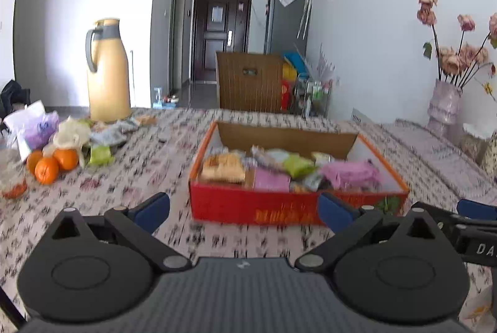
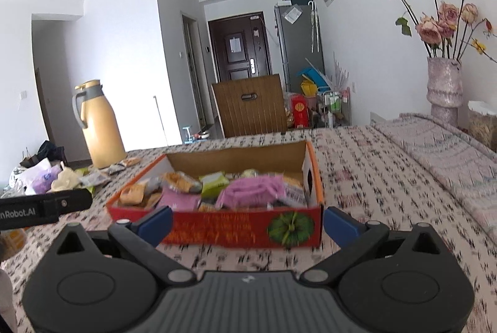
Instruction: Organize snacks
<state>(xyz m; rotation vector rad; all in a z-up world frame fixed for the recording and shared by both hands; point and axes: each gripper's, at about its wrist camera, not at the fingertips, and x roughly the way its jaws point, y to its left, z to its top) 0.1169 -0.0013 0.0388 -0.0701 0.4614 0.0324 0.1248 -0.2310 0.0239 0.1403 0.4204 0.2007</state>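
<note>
A red and orange cardboard box [image 1: 248, 209] sits on the patterned tablecloth, filled with snack packets: pink [image 1: 351, 173], green [image 1: 296, 165] and orange-yellow [image 1: 222, 168]. My left gripper [image 1: 243, 212] is open and empty, just in front of the box's near wall. In the right wrist view the same box [image 2: 236, 227] shows, with a pink packet [image 2: 251, 191] on top. My right gripper [image 2: 247, 224] is open and empty, also just before the box. Loose snack packets [image 1: 107, 136] lie at the far left by the oranges.
A yellow thermos jug [image 1: 107, 72] stands at the back left. Three oranges [image 1: 51, 164] and crumpled bags [image 1: 34, 125] lie at the left edge. A vase of dried roses [image 2: 444, 84] stands at the right. A wooden chair back [image 2: 251, 106] is behind the table.
</note>
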